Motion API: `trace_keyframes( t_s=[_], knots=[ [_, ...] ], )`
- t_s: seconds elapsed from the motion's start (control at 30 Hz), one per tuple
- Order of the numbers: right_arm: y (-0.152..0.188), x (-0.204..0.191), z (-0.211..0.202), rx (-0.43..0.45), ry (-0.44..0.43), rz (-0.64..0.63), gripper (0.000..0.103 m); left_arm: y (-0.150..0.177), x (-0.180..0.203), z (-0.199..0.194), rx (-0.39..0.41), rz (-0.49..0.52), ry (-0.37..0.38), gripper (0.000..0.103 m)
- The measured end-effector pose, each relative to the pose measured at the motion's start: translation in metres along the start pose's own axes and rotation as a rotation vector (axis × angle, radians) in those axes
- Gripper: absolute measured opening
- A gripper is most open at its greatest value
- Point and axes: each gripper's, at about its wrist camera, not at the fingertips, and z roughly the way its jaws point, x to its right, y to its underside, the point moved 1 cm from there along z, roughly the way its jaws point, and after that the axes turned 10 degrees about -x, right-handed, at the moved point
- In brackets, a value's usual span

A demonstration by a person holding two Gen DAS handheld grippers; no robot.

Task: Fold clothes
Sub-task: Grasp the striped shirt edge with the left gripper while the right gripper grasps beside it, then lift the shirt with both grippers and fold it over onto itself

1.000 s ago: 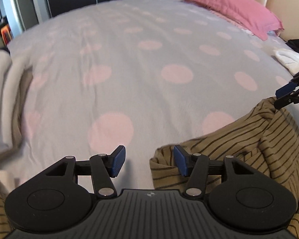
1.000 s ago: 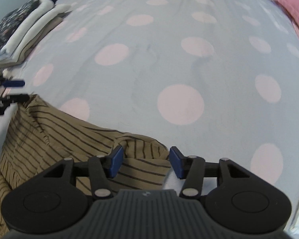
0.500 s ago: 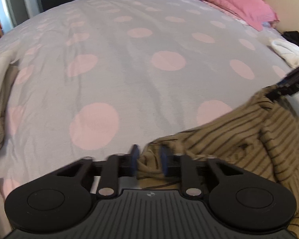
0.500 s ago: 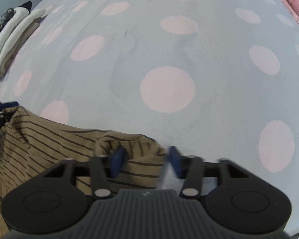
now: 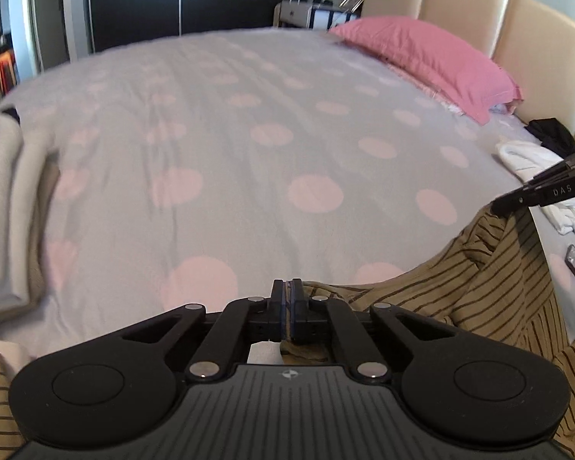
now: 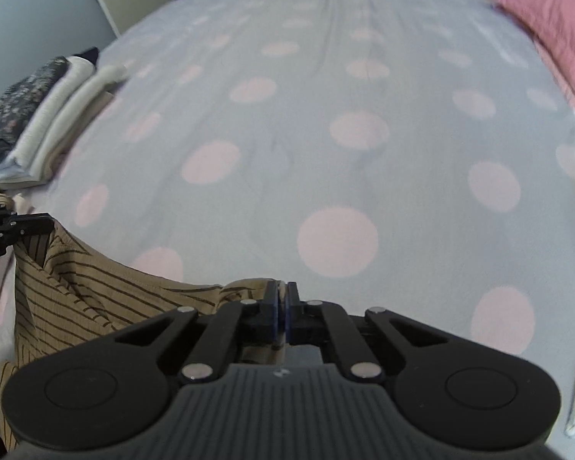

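A: Where's the striped shirt [image 5: 490, 287] sitting?

B: It's hanging between your two grippers. You're pinching one end in the left gripper [image 5: 287, 308], jaws pressed together on the cloth, and the rest is running off to that gripper's right and sagging below it.

A: Right side?

B: The right gripper [image 6: 281, 316] is also clamped together on the shirt [image 6: 96, 291]; the cloth is spreading to its left and dropping under it. So the top edge is running gripper to gripper as the long axis, slack and dipping in the middle.

A: Which hand is nearer?

B: Neither, I'd say; both are gripping it. You're holding them side by side, both pointing forward over the spotted bedspread [image 5: 249, 176], which is lying ahead of the fingers.

A: Anything else?

B: Folded clothes [image 6: 50, 122] are stacking far left of the right gripper, a pink pillow [image 5: 425, 61] far ahead-right of the left. Next move probably depends on tightening that sagging edge before laying it down ahead.
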Motion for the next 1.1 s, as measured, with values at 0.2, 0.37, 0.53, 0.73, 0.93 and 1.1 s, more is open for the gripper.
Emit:
trace_keyframes(
  t_s=[0.2, 0.37, 0.53, 0.73, 0.93, 1.1],
  knots=[
    [0.018, -0.02, -0.055, 0.098, -0.036, -0.099, 0.004, 0.012, 0.009, -0.046, 0.079, 0.022, 0.0, 0.0],
    [0.053, -0.028, -0.102, 0.178, -0.054, -0.16, 0.004, 0.035, 0.016, -0.089, 0.146, 0.037, 0.009, 0.0],
    [0.101, -0.034, -0.14, 0.241, -0.078, -0.243, 0.004, 0.067, 0.031, -0.128, 0.188, 0.099, 0.033, 0.0],
    [0.171, -0.053, -0.154, 0.25, -0.112, -0.344, 0.004, 0.119, 0.059, -0.151, 0.162, 0.193, 0.054, 0.0],
    [0.227, -0.067, -0.138, 0.157, -0.118, -0.441, 0.004, 0.168, 0.086, -0.145, 0.063, 0.293, 0.073, 0.0],
    [0.254, -0.075, -0.11, 0.027, -0.097, -0.541, 0.004, 0.199, 0.104, -0.12, -0.077, 0.403, 0.085, 0.0]
  ],
)
